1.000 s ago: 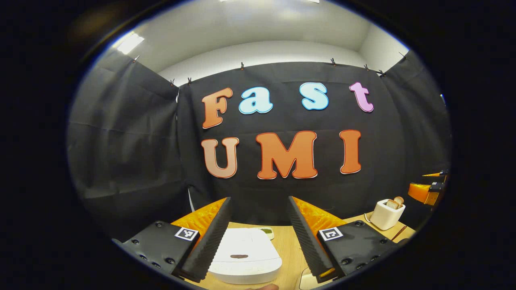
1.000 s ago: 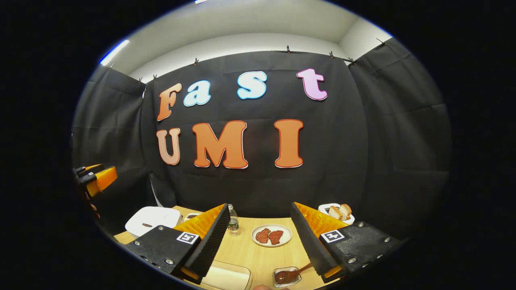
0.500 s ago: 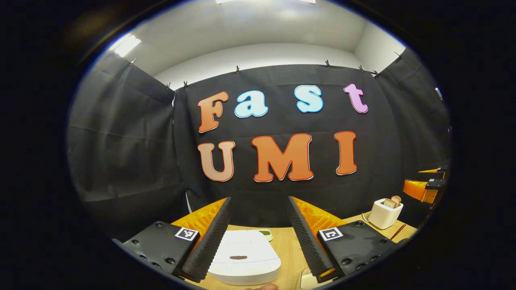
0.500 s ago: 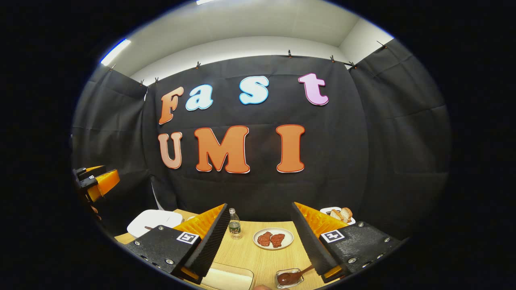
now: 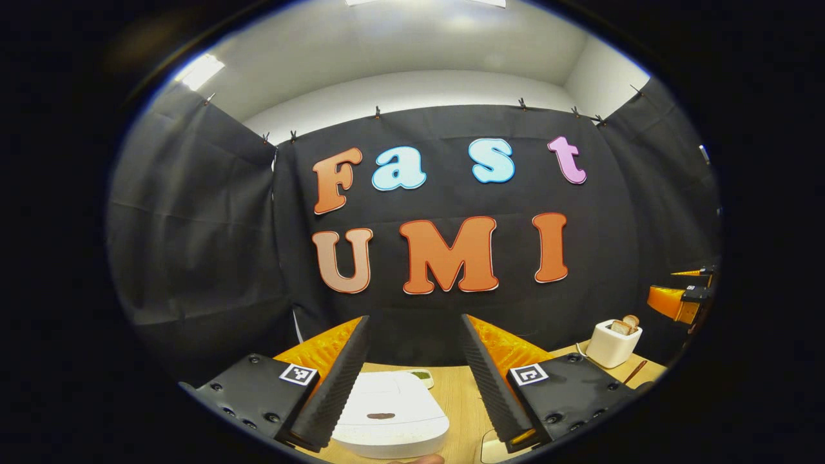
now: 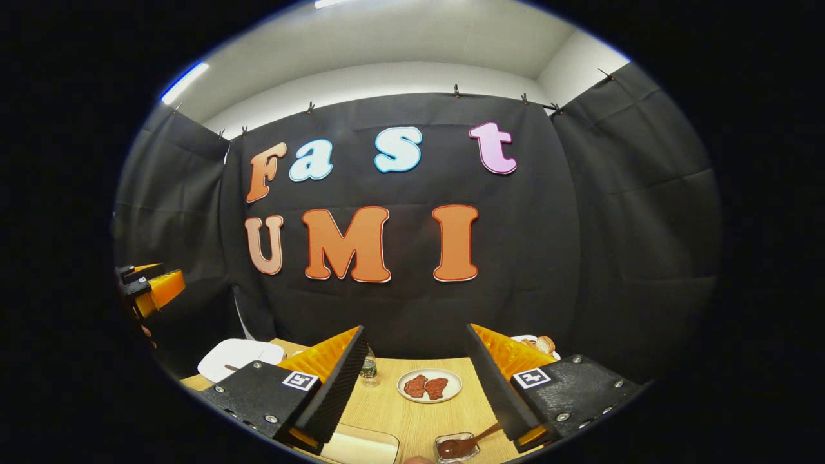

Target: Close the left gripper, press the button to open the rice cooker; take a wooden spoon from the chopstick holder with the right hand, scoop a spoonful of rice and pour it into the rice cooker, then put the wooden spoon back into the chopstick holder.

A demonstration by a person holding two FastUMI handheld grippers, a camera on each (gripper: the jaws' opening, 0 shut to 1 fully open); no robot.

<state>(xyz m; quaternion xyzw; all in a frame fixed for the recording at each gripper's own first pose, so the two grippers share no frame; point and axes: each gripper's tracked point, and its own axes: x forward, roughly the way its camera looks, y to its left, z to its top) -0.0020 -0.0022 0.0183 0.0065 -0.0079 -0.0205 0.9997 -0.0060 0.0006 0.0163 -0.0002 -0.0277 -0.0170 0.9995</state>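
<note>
Rice cooker: white, lid down, sitting on the wooden table low in the left gripper view, directly ahead of my left gripper. Its left side is cut off behind the near finger, and its front edge runs close to the bottom of the view. A dark oval mark sits on the lid; I cannot tell if this is the button. In the right gripper view the same cooker appears at the far left of the table, partly covered by the finger of my right gripper.

Left gripper: fingers spread wide apart, nothing between them, held above the table. Right gripper: fingers likewise parted and gripping nothing.

Wooden spoon: lies with its bowl in a small clear dish of dark sauce at the bottom of the right gripper view; the handle end passes behind my right finger. I cannot tell if this is the spoon the task names, and I cannot make out a chopstick holder.

Other items in the right gripper view: a plate with two reddish pieces, a small bottle half hidden by the left finger, and a bowl of bread mostly hidden behind the right finger. A pale tray is clipped at the bottom edge.

In the left gripper view, a white toaster with bread in it stands at the right, near the table's far edge. A small green-topped dish shows just behind the cooker, mostly hidden.
</note>
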